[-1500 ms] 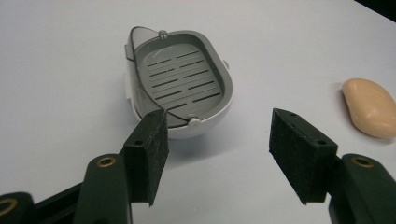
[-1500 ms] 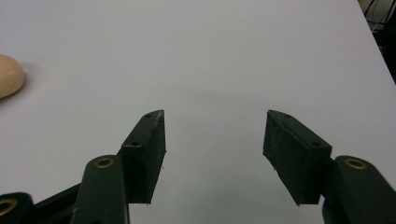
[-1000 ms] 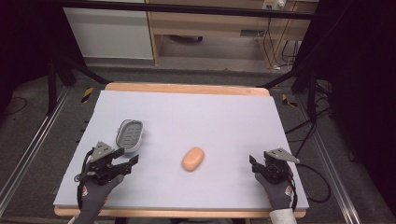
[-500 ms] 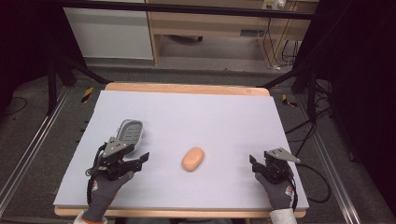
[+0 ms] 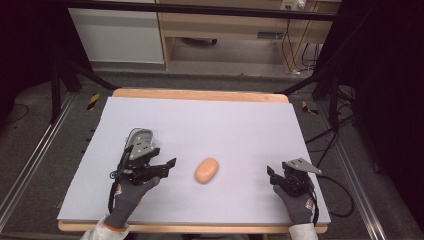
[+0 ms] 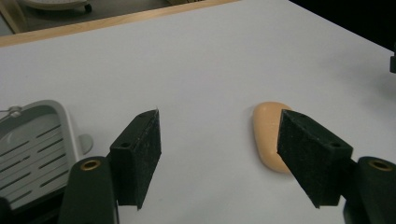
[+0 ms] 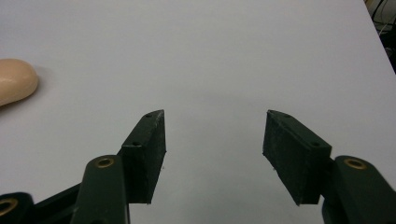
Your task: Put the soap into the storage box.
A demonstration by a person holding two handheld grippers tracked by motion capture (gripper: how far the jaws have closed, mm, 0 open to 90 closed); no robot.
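The table point(image 5: 225, 125) is lit evenly from above and reads bright and pale, while the room around it falls almost black; shadows are faint and soft, a slight smudge just beneath the left claw point(image 5: 167, 167). In both claw views the near jaws look soft-edged and grainy; no glare.

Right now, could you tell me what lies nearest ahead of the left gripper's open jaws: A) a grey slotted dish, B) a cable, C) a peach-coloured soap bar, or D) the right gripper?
C: in the left gripper view the soap bar lies just beyond the open jaws of the left gripper, while the grey dish sits off to its side.
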